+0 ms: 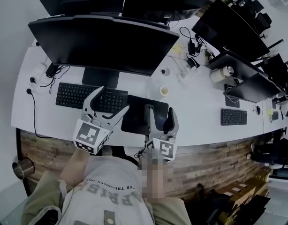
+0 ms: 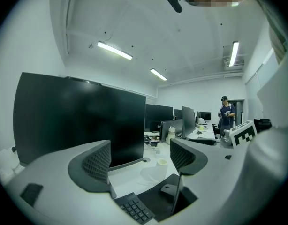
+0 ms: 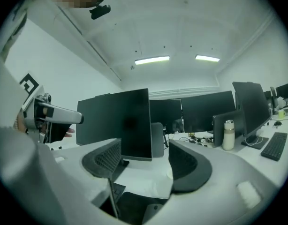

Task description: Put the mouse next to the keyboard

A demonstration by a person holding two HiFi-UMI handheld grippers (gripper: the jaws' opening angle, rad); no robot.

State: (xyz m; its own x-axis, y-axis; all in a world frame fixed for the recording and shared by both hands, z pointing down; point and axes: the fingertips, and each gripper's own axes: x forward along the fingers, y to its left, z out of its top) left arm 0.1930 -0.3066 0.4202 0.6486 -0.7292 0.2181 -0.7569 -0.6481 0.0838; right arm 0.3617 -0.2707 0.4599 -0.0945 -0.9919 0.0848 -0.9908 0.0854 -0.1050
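A black keyboard (image 1: 83,96) lies in front of the big monitor, with a black mouse pad (image 1: 137,108) to its right. In the left gripper view a small grey mouse (image 2: 170,190) sits on the pad (image 2: 153,205), just right of the keyboard's end (image 2: 134,209). My left gripper (image 1: 113,100) hovers open over the keyboard's right end with nothing between its jaws (image 2: 140,159). My right gripper (image 1: 160,117) is held over the pad's right part, open. The mouse (image 3: 152,215) lies low between its jaws (image 3: 144,159), and the pads do not touch it. In the head view that gripper hides the mouse.
A wide monitor (image 1: 106,43) stands behind the keyboard. A small white cup (image 1: 164,91) sits past the pad. Farther right are a bottle (image 1: 222,73), a second keyboard (image 1: 233,116) and more monitors. Cables trail at the desk's left end (image 1: 34,86). A person (image 2: 225,116) stands far off.
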